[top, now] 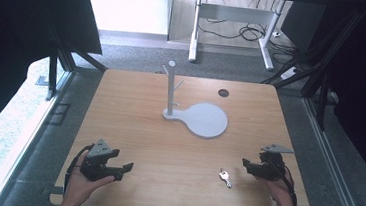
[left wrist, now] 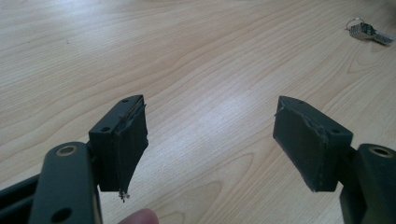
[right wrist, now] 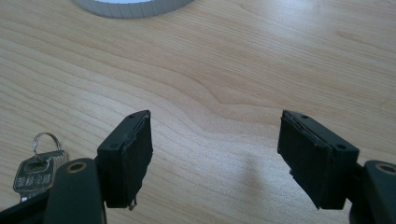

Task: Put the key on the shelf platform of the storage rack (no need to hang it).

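A silver key on a small ring (top: 225, 177) lies flat on the wooden table (top: 133, 129) near the front right. A grey stand (top: 171, 89) with short pegs rises from a round grey base (top: 207, 119) at the table's middle back. My right gripper (top: 247, 165) rests low at the front right, open and empty, a short way right of the key (right wrist: 38, 168), which lies beside its left jaw. My left gripper (top: 126, 171) sits at the front left, open and empty, pointing right toward the far-off key (left wrist: 367, 31).
A round cable hole (top: 223, 92) is cut in the table near the back right. The grey base's rim (right wrist: 135, 6) lies ahead of the right gripper. Black frame struts stand on both sides of the table, and a desk frame with cables stands behind it.
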{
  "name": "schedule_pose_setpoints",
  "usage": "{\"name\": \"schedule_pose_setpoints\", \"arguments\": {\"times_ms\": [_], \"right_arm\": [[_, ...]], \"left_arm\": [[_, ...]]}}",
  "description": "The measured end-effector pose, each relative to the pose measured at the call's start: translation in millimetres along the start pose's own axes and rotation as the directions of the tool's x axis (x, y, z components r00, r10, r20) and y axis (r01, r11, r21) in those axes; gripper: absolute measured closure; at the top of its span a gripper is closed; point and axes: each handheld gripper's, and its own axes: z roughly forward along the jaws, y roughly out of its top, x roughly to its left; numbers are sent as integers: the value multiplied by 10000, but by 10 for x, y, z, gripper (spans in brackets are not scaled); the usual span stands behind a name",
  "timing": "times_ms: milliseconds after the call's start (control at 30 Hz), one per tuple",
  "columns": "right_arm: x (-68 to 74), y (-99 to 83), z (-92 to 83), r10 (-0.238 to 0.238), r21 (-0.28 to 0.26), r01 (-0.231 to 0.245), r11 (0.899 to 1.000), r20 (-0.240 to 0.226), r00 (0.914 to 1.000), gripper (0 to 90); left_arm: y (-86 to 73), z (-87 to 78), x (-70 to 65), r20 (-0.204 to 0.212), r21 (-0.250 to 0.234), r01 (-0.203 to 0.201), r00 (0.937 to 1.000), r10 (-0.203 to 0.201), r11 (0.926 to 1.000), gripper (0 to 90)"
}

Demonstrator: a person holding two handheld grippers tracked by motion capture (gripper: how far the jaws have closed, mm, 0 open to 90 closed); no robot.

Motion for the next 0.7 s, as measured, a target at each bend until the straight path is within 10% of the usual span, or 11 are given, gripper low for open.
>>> {"name": "schedule_pose_setpoints", "arguments": {"times_ms": [700], "right_arm": [[135,242,-122,-1176,854,1195,9892,-263,9927,290]], "left_arm": [[1,-2,-2,1,2,49,10000,-49,10000,263]]}}
